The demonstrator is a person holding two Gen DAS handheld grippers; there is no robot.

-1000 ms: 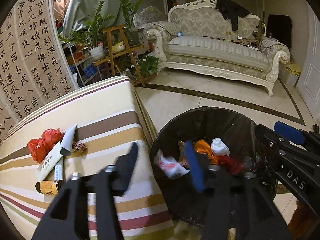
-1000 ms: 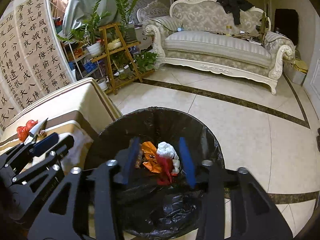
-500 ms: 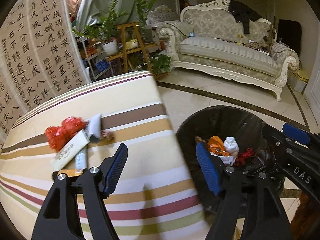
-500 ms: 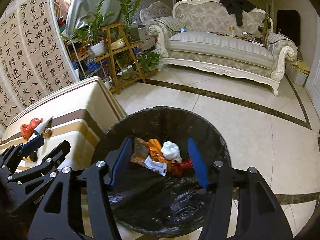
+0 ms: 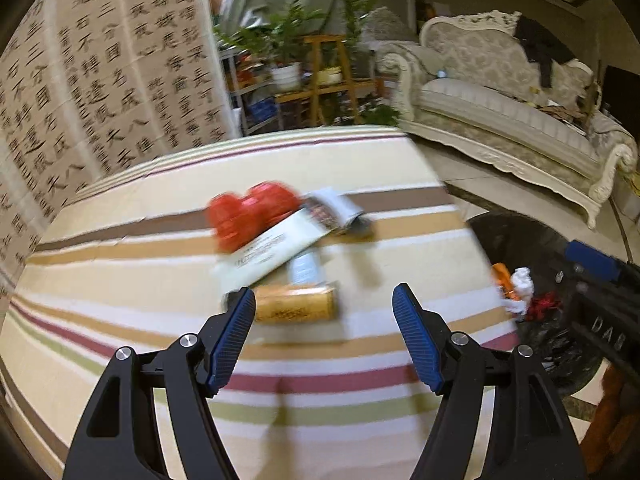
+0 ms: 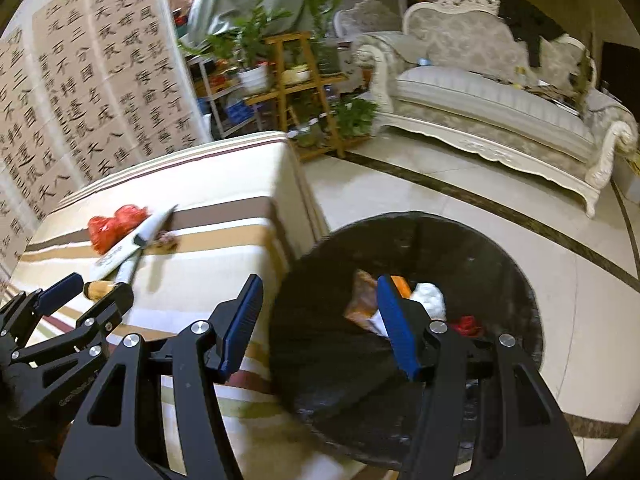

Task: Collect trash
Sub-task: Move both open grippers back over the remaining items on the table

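The left claw [image 5: 324, 316] hangs released, blue ribbed pads wide apart, over the striped cloth bench [image 5: 120, 280]. It has swung from the black-lined round trash bin [image 6: 480, 240] toward the trash pile: crinkled red plastic bag [image 5: 248, 212], flat white carton [image 5: 272, 248], amber cylindrical bottle [image 5: 296, 308]. The right claw [image 6: 318, 320], also released and empty, hovers at the bin's rim.

Striped cloth table cover [image 5: 320, 360], glossy black plastic bin liner [image 6: 480, 248].
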